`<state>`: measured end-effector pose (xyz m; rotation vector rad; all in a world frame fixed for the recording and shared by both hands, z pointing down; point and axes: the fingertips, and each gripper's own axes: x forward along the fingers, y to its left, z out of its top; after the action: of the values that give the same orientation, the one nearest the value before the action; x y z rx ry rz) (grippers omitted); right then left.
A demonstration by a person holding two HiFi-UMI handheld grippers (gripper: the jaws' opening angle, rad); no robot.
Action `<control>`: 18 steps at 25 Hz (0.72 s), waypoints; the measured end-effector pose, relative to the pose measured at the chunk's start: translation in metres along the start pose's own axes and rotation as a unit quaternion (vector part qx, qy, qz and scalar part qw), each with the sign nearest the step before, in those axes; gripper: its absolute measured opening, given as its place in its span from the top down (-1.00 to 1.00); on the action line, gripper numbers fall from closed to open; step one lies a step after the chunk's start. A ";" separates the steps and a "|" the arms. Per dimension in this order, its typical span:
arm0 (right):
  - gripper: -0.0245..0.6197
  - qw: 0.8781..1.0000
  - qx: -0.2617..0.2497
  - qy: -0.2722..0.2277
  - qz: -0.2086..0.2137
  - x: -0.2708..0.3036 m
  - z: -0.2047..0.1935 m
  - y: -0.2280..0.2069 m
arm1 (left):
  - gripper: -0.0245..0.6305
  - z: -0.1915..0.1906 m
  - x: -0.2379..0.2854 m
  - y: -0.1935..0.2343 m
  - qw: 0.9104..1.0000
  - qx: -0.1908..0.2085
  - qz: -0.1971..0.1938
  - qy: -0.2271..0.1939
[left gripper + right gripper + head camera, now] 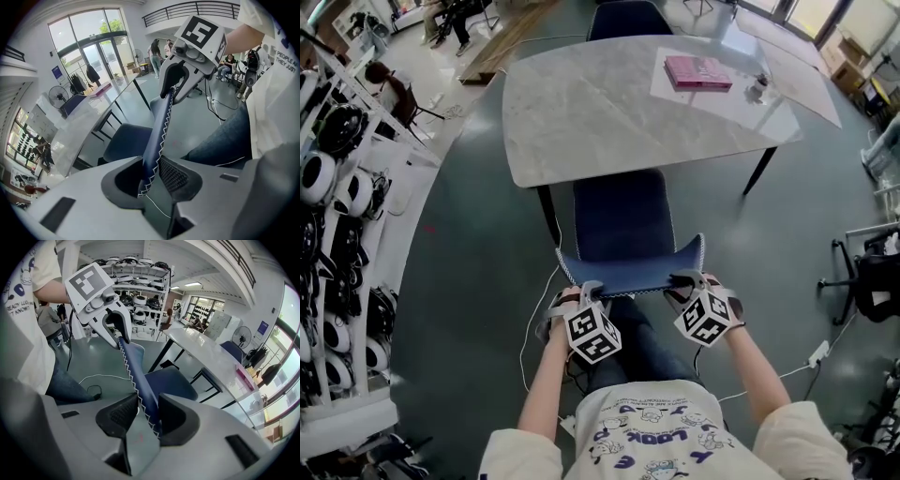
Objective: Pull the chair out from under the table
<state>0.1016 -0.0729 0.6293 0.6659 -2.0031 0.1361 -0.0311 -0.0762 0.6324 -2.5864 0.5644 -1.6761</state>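
Head view: chair [619, 220] faces table [600, 103], its back's top edge running left-right, clamped near each end by left gripper [591, 287] and right gripper [686, 279].

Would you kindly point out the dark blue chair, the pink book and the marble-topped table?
Dark blue fabric chair [619, 220]: head view, on its seat.
Pink book [697, 72]: head view, on its cover.
Pale marble-topped table [591, 108]: head view, bare tabletop.
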 end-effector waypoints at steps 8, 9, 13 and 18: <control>0.48 1.000 -0.001 0.007 0.000 -0.010 -0.009 0.017 | 0.56 -0.002 -0.008 -0.022 1.000 -0.005 0.003 -0.005; 0.48 1.000 -0.001 0.008 0.001 -0.011 -0.009 0.019 | 0.56 -0.002 -0.009 -0.023 1.000 -0.004 0.003 -0.005; 0.48 1.000 -0.001 0.010 0.002 -0.013 -0.011 0.024 | 0.56 -0.003 -0.011 -0.029 1.000 -0.001 0.002 -0.003; 0.48 1.000 -0.003 0.011 0.003 -0.016 -0.017 0.027 | 0.57 -0.001 -0.012 -0.037 1.000 0.005 -0.002 0.000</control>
<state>0.1067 -0.0381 0.6292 0.6522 -1.9829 0.1412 -0.0250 -0.0376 0.6295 -2.5827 0.5508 -1.6751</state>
